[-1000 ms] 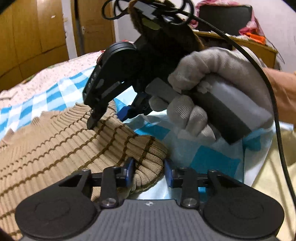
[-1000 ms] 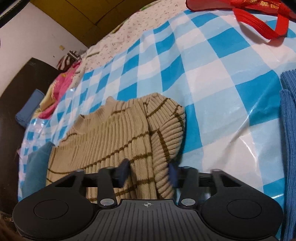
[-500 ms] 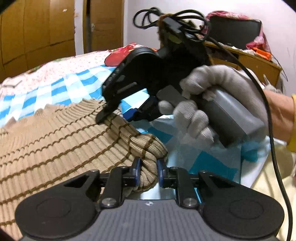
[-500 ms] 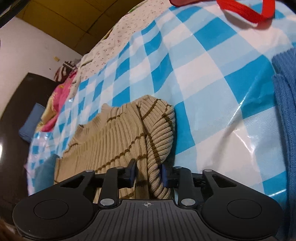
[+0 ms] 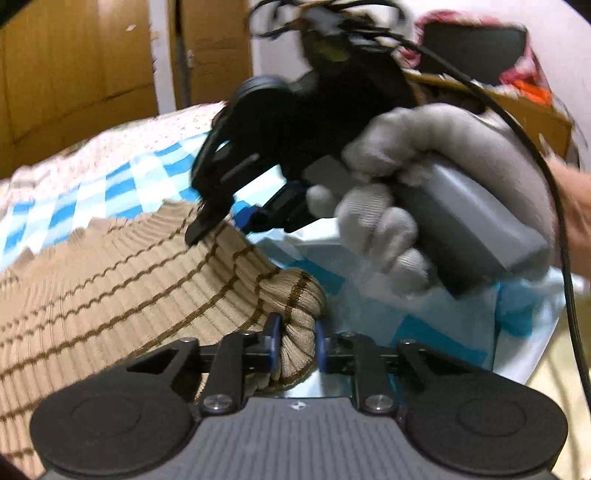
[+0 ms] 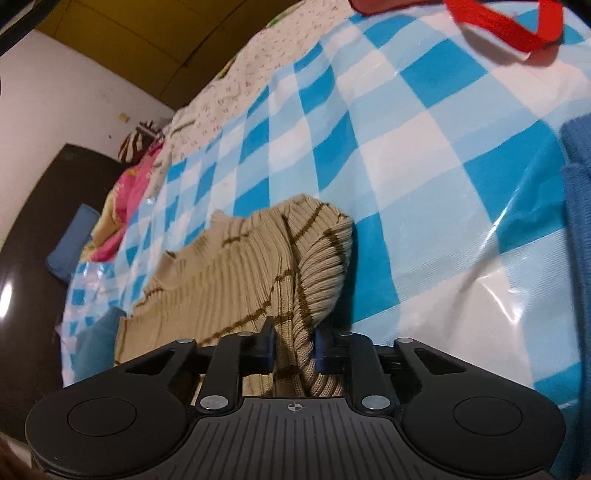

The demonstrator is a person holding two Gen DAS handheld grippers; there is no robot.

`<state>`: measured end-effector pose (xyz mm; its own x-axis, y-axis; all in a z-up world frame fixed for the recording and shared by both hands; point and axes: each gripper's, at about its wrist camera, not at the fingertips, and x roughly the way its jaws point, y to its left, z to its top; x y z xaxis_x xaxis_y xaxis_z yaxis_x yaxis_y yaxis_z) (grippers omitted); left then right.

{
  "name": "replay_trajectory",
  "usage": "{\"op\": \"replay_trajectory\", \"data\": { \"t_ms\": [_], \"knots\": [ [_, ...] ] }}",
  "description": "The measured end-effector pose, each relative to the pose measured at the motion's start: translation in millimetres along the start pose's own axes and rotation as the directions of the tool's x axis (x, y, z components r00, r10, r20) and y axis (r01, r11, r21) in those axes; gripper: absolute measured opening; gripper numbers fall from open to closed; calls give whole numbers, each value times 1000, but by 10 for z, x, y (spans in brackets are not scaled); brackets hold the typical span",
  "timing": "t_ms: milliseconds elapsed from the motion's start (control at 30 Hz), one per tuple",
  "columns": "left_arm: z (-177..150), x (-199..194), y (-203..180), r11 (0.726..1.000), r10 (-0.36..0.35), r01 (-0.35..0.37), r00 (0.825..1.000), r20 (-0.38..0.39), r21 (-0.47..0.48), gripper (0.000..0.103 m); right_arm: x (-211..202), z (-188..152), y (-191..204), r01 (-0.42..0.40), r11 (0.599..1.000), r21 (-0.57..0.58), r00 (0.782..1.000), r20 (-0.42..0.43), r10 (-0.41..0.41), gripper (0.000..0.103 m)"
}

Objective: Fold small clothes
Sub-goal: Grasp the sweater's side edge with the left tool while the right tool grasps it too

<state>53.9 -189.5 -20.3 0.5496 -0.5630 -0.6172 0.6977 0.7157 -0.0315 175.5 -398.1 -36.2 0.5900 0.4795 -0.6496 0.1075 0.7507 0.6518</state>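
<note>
A small beige ribbed sweater with thin brown stripes lies on a blue-and-white checked sheet. My left gripper is shut on the sweater's rolled edge at the near right corner. My right gripper is shut on another fold of the same sweater, whose cloth rises between the pads. In the left wrist view the right gripper shows as a black tool in a gloved hand, pinching the sweater further along the edge.
A blue knitted garment lies at the right edge. A red strap lies at the far end of the sheet. Pink and blue bedding lies at the left. Wooden cabinet doors stand behind the bed.
Both grippers have closed from open onto the sweater's edge. The gripped cloth has lifted a little off the sheet.
</note>
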Motion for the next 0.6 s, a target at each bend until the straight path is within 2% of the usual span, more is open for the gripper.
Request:
{"op": "replay_trajectory", "data": {
  "t_ms": [67,167,300,367,467,600],
  "knots": [
    [47,-47,100,997,-26,27,1000,5,-73,21,-61,11,49,-9,1000,-7,1000,11,9,17],
    [129,-193,276,979,-69,77,997,46,-187,20,-133,43,172,-20,1000,-18,1000,24,20,17],
    [220,-513,563,940,-113,149,985,134,-307,20,-214,111,465,-23,998,-52,999,45,26,16],
    [227,-705,773,908,-118,181,976,183,-378,20,-225,149,701,-22,996,-86,998,50,26,16],
    [178,-989,1072,865,-97,206,963,250,-458,20,-174,186,1137,-20,988,-150,999,47,27,15],
    [-41,-1409,1488,815,-19,195,950,312,-546,20,59,145,1836,-15,963,-269,1000,14,19,15]
  ]
}}
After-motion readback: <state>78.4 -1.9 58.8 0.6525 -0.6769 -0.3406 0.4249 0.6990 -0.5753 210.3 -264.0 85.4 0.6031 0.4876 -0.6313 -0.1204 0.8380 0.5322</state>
